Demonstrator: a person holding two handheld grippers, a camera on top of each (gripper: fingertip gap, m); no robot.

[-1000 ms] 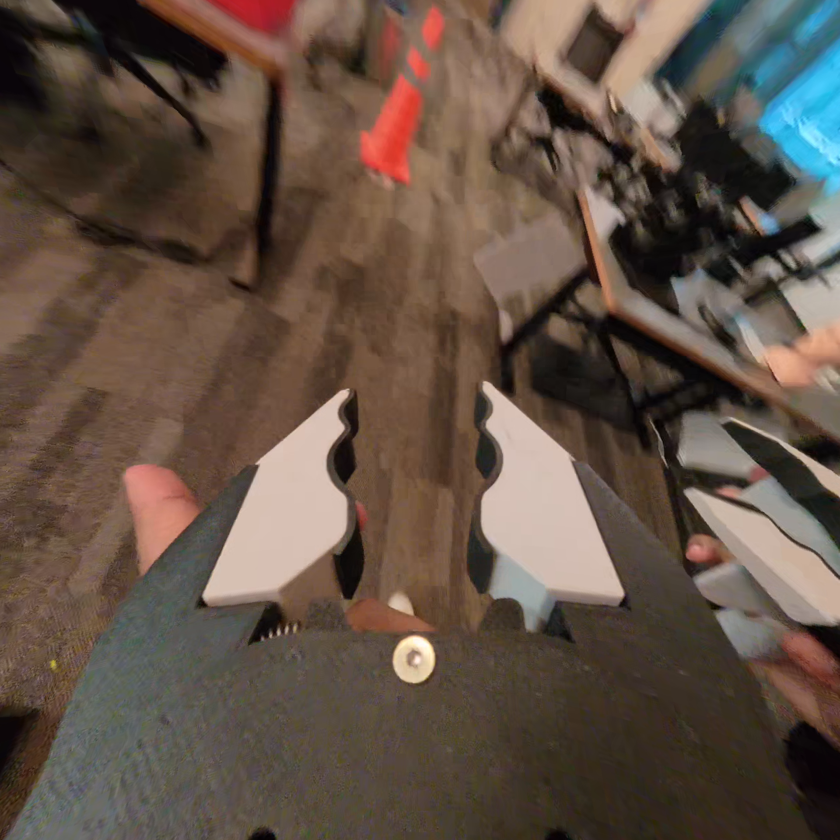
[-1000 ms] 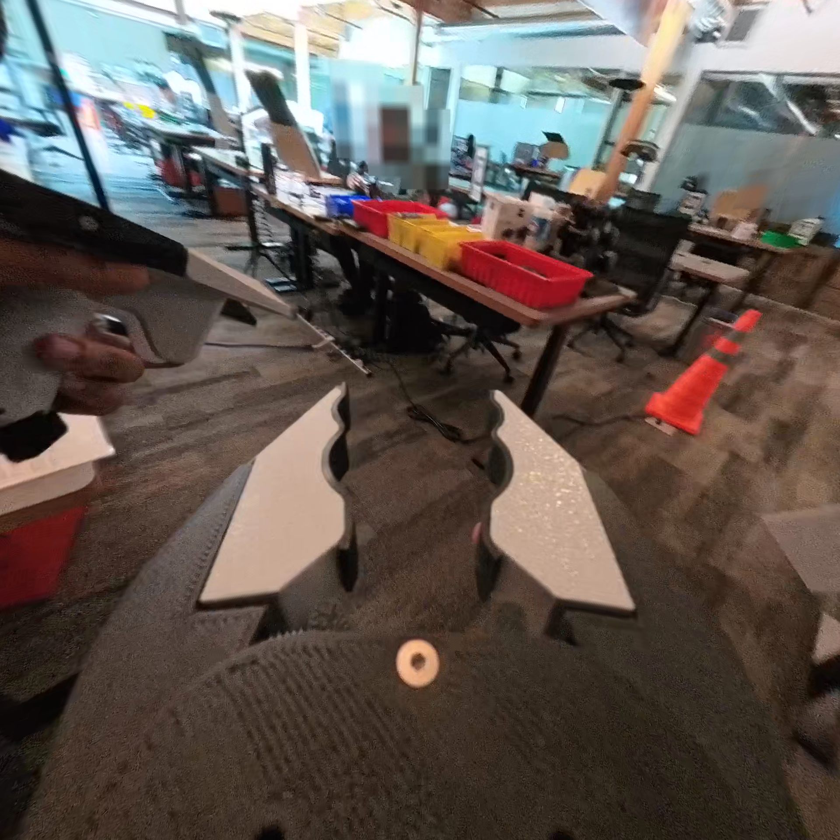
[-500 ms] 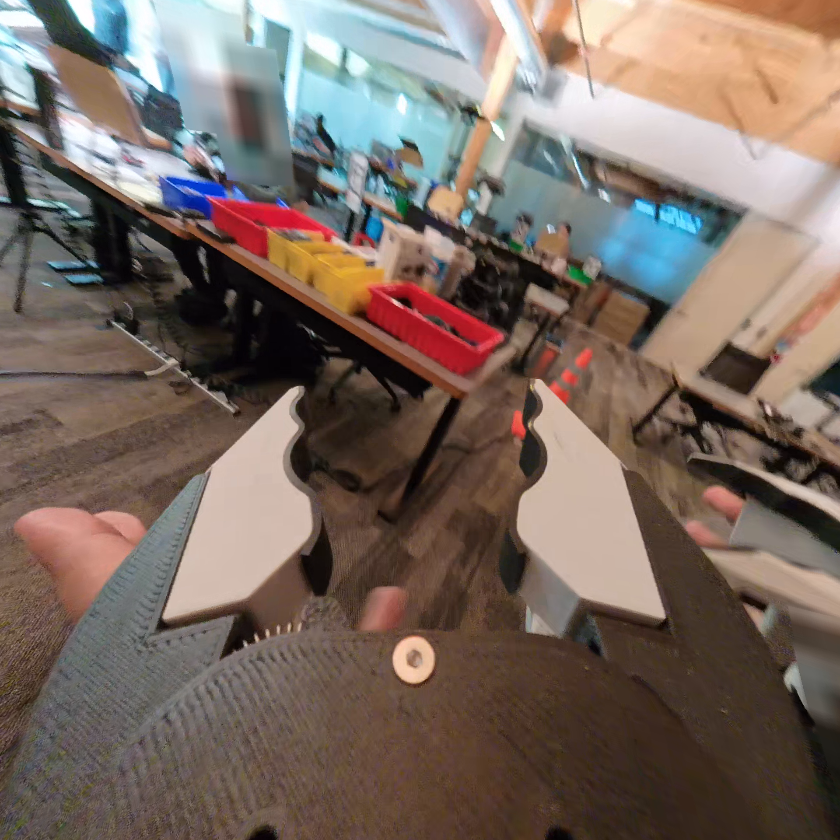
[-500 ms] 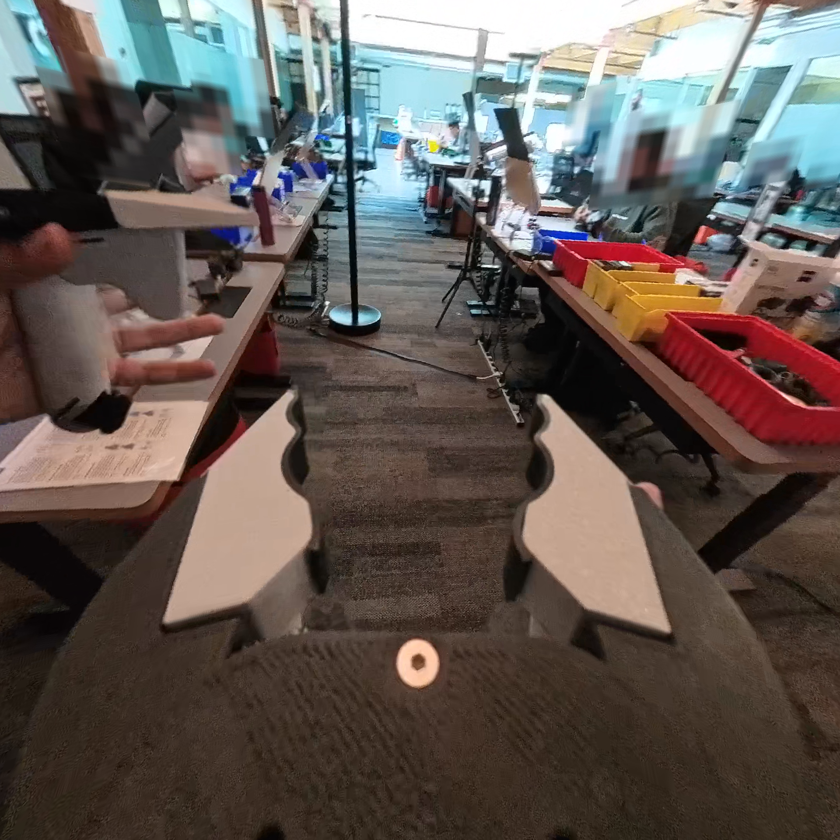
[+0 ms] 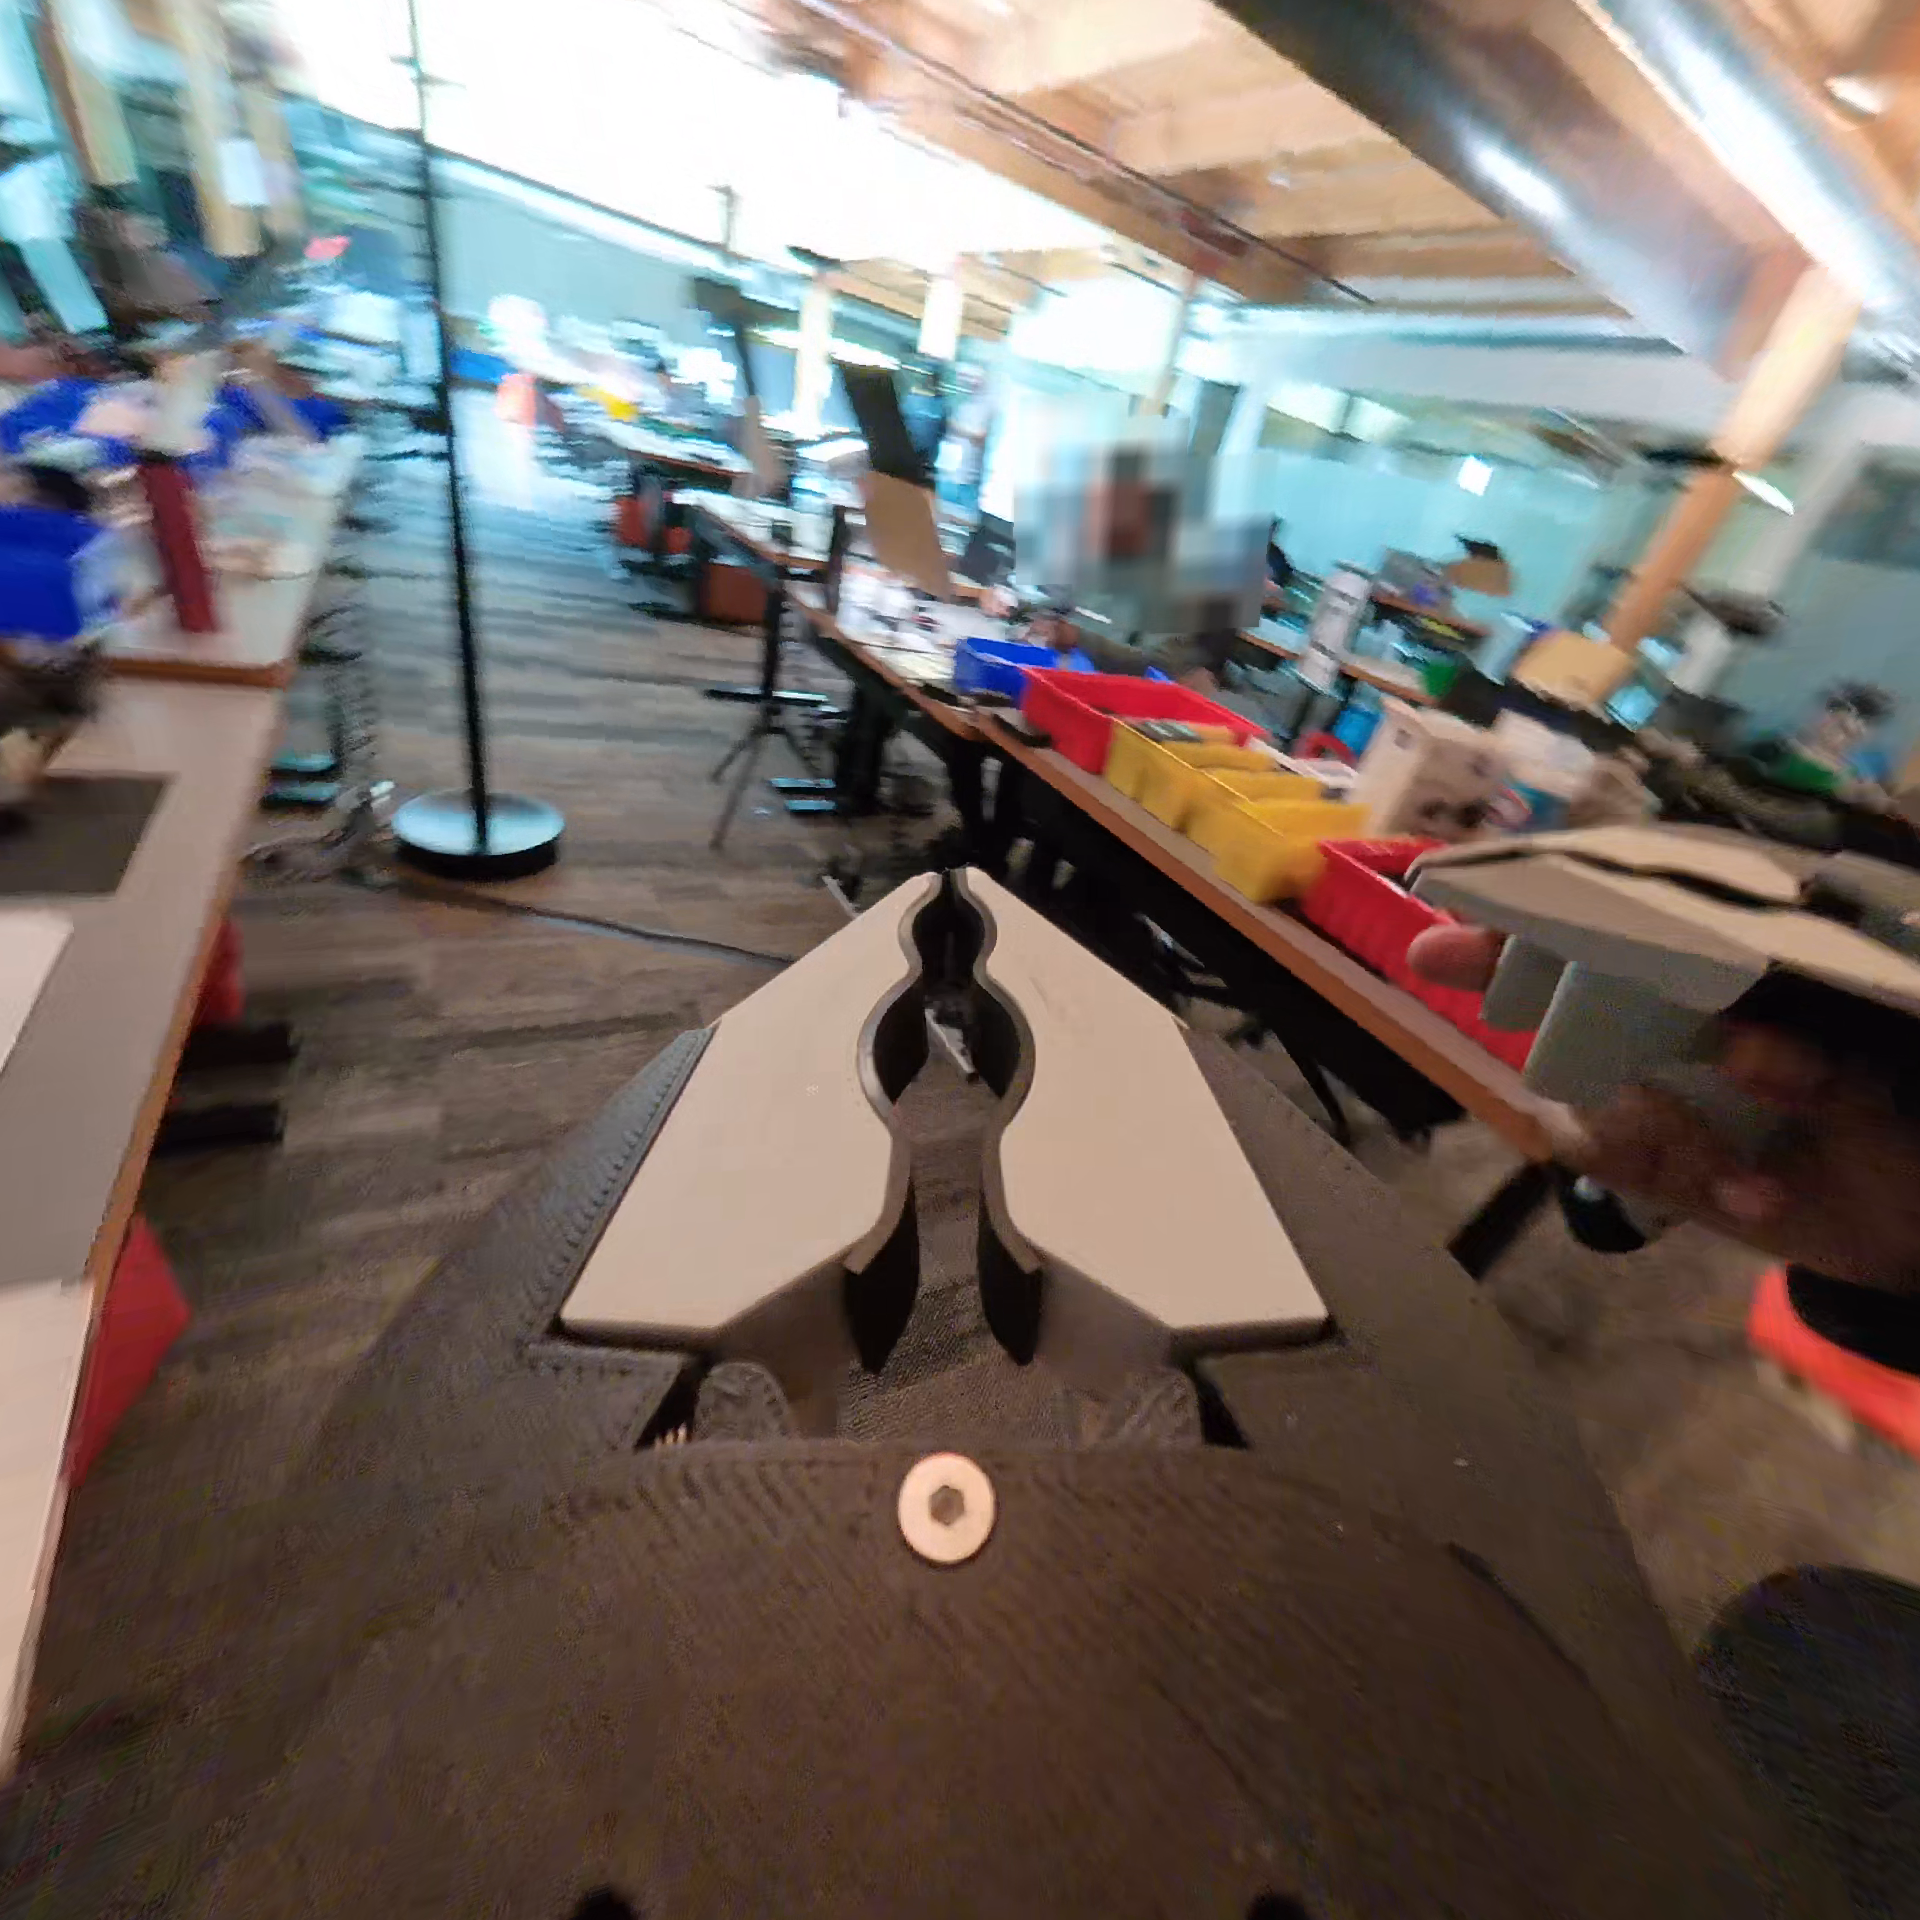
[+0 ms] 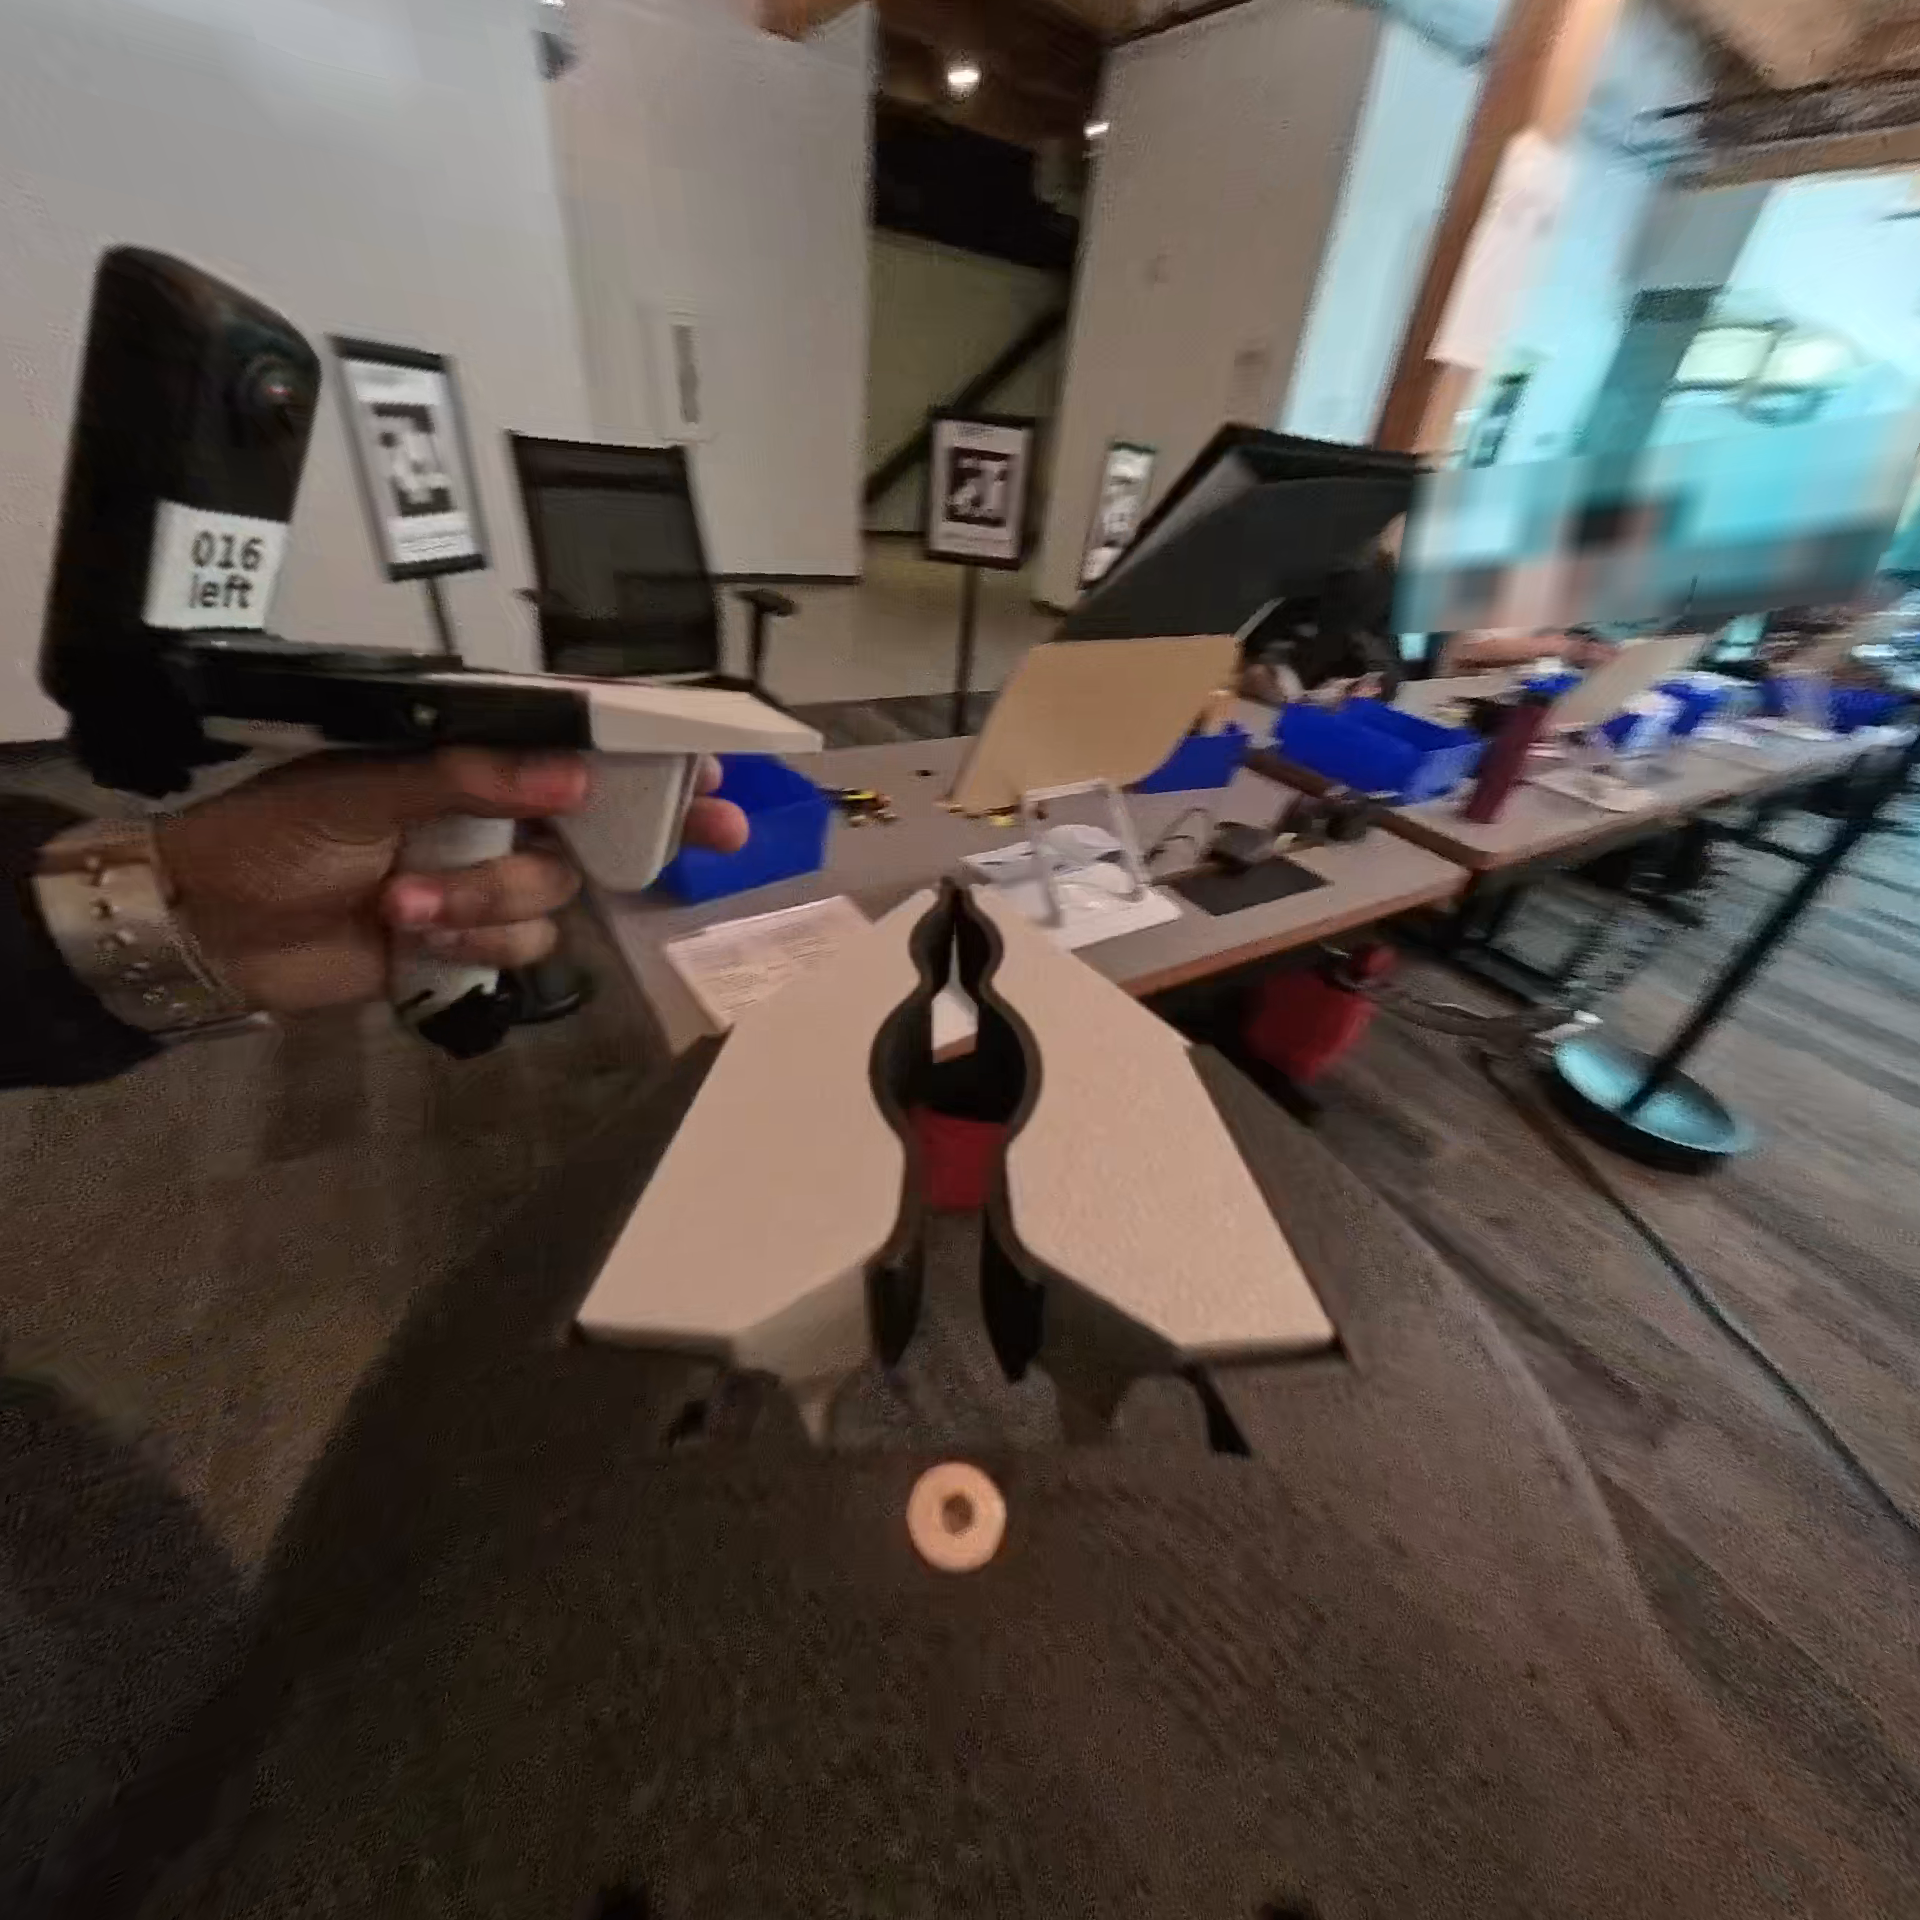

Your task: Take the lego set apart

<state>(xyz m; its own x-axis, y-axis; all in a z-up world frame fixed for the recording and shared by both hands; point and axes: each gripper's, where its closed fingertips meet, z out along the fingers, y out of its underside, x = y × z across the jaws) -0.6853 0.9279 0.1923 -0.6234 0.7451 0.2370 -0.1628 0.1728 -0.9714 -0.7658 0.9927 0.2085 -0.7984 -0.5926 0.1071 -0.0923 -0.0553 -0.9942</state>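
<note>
Left tongs [image 5: 954,883]: grey tips together, empty.
Right tongs [image 6: 951,894]: tips together, empty.
Lego set: small scattered pieces [image 6: 868,805] on grey surface [image 6: 1299,894], too small to identify; only the right wrist view shows them.
Left view: blurred.

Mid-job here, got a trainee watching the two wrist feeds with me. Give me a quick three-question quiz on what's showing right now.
1. True or false: the left gripper has a lego piece clamped between its fingers.
2. Multiple choice: in the right wrist view, the blue bin on the grey table sits A) just past the hand holding the other gripper, B) on the floor, C) on the black chair.
3. Fill in: in the left wrist view, the bins lined along the long table on the right are red, blue and ____.

Key
1. False: its tips are closed with nothing between them; the right gripper is too.
2. A
3. yellow
</note>
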